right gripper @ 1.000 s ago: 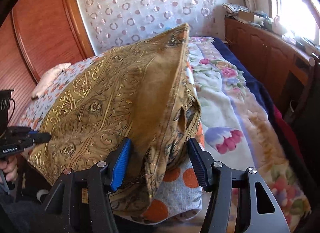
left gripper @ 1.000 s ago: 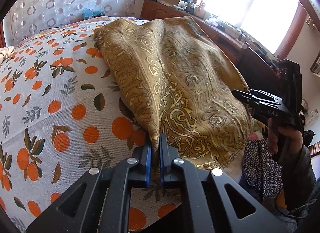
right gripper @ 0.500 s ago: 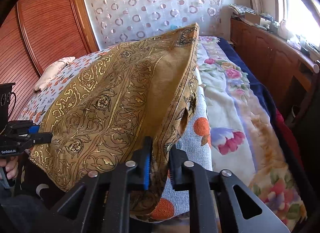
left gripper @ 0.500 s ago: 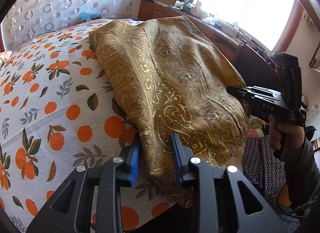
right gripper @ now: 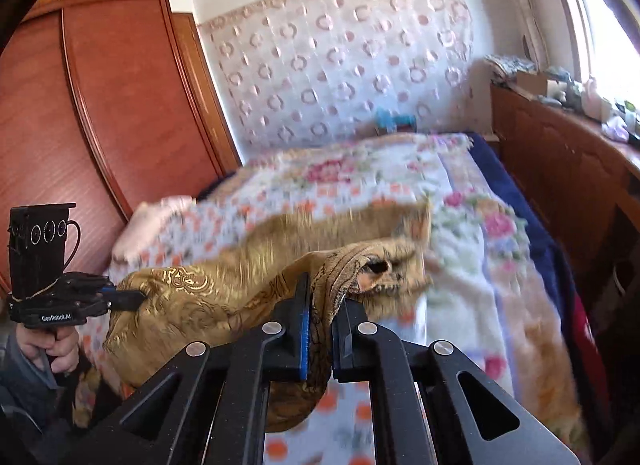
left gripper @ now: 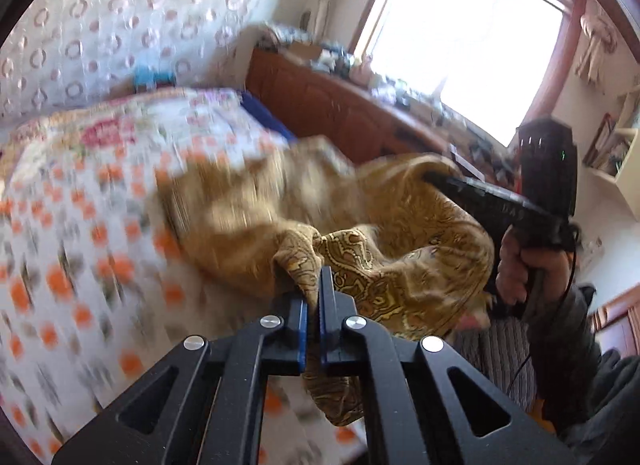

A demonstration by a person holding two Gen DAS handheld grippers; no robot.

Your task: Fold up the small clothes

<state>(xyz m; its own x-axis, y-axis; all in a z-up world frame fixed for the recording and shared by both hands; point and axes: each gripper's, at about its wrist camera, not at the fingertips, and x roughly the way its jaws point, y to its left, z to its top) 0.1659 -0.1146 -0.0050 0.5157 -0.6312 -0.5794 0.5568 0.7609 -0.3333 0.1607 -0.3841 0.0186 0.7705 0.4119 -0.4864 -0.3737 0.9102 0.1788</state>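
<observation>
Stretching between the two tools, the gold patterned cloth [left gripper: 400,261] is held up off the bed [left gripper: 80,225], its near edge forming the long axis from one tool to the other. The left tool [left gripper: 314,297] is clamped fully on one near corner; the right tool [right gripper: 320,313] has its jaws closing, a bunched corner pinched between the pads. The far part of the cloth trails away toward the headboard end, blurred. A fold forward is judged likely, both corners being carried equally by either hand.
</observation>
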